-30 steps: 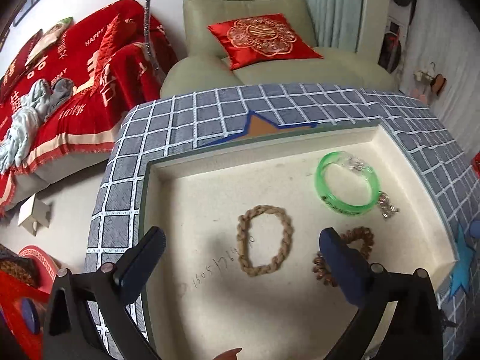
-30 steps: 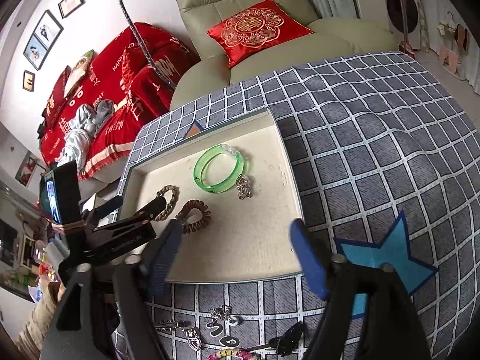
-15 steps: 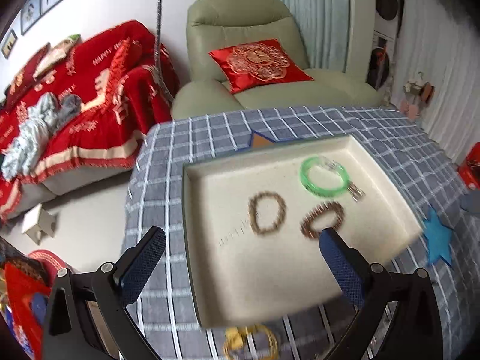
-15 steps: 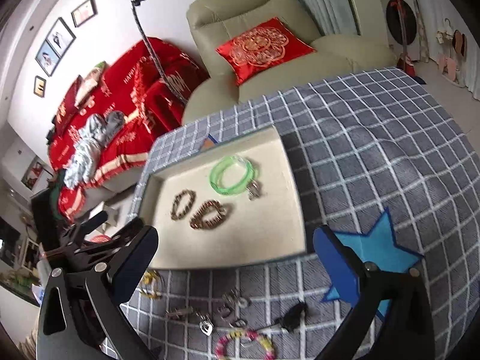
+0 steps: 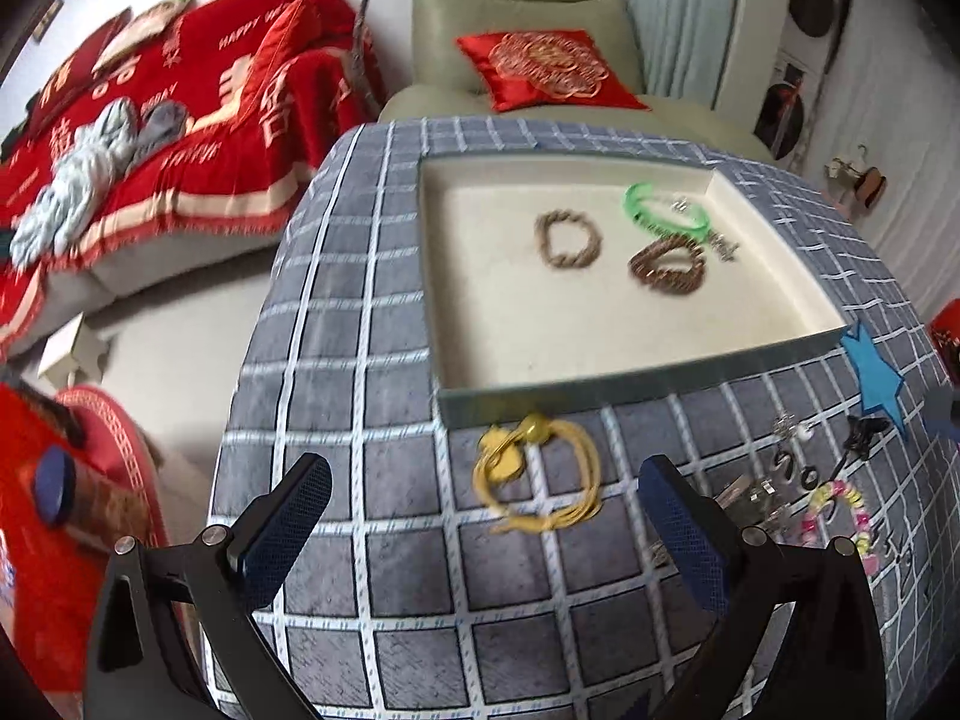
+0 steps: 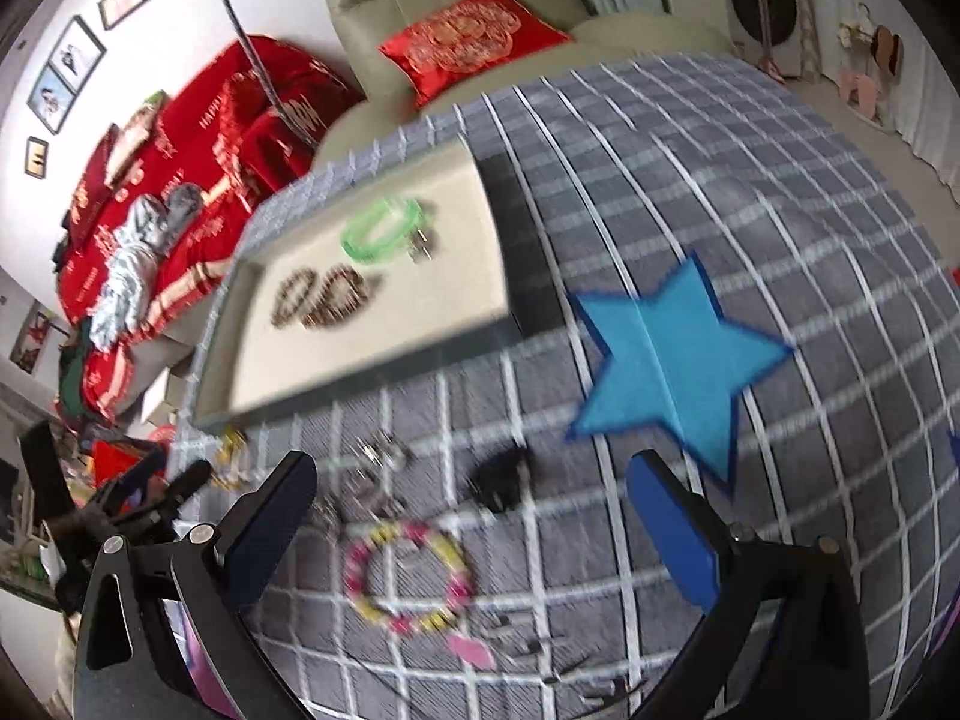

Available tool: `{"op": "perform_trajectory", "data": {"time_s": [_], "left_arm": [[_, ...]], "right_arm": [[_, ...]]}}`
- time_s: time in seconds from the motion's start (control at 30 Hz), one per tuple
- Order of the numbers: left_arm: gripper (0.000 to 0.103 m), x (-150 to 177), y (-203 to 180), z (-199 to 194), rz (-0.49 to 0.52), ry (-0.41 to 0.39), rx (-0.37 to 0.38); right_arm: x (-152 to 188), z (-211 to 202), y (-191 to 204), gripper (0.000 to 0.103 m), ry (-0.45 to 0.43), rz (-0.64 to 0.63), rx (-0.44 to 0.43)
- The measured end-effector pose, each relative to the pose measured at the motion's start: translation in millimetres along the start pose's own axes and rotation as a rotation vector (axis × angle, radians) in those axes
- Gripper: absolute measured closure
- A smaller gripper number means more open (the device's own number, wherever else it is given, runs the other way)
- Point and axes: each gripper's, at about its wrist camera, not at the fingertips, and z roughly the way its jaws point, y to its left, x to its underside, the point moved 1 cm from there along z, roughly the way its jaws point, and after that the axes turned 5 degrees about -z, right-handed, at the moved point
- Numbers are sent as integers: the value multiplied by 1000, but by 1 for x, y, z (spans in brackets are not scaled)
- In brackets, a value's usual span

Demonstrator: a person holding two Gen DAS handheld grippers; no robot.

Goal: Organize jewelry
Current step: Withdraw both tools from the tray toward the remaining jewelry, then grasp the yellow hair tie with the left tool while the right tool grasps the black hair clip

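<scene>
Both grippers have drawn back from the tray since a second ago; loose pieces on the near cloth now fall into view.

Left gripper (image 5: 480,534): fingers spread wide, holding nothing, above the checked counter (image 5: 336,360). Yellow cord bracelet (image 5: 540,474) lies on the cloth between them, just outside the tray's near wall.

Right gripper (image 6: 474,528): fingers spread wide, empty. Pink-and-yellow bead bracelet (image 6: 408,576) lies between them; small black piece (image 6: 501,477) and blurred silver pieces (image 6: 375,462) beyond it.

Tray (image 5: 600,390), cream-lined: braided tan bracelet (image 5: 567,239), dark brown bead bracelet (image 5: 667,267) beside it, green bangle (image 5: 663,213) behind, a silver piece (image 5: 723,246) at the bangle's edge.

Blue star patch (image 6: 666,354): on the cloth, right of the tray.
</scene>
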Motion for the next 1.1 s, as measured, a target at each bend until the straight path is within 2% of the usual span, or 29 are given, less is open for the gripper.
{"op": "perform_trajectory", "data": {"time_s": [0.17,0.47,0.5,0.53,0.63,0.7,0.83,0.87,0.97,1.03,1.1], "left_arm": [[0,4,6,4,-18,4,-13],[1,2,10,18,-24,31,-4],[3,3,9,19,-24,30,-4],[12,2,9,20,-23,31,-2],[15,3,9,25,-30,50,5],[15,3,8,27,-32,54,4],[15,3,8,28,-34,48,6],[15,3,8,28,-35,47,6],[23,4,6,27,-36,40,14],[29,4,5,26,-34,36,20],[35,4,4,25,-30,32,27]], "right_arm": [[17,8,-3,0,26,-19,49],[20,16,-9,0,27,-21,116],[19,18,-9,0,28,-25,125],[19,19,-9,0,29,-28,129],[18,26,-6,2,31,-41,145],[16,30,-3,8,35,-50,149],[11,37,6,13,31,-72,160],[10,39,8,17,28,-82,169],[9,42,16,29,24,-110,199],[9,42,19,38,21,-125,220],[9,41,20,59,17,-136,232]]}}
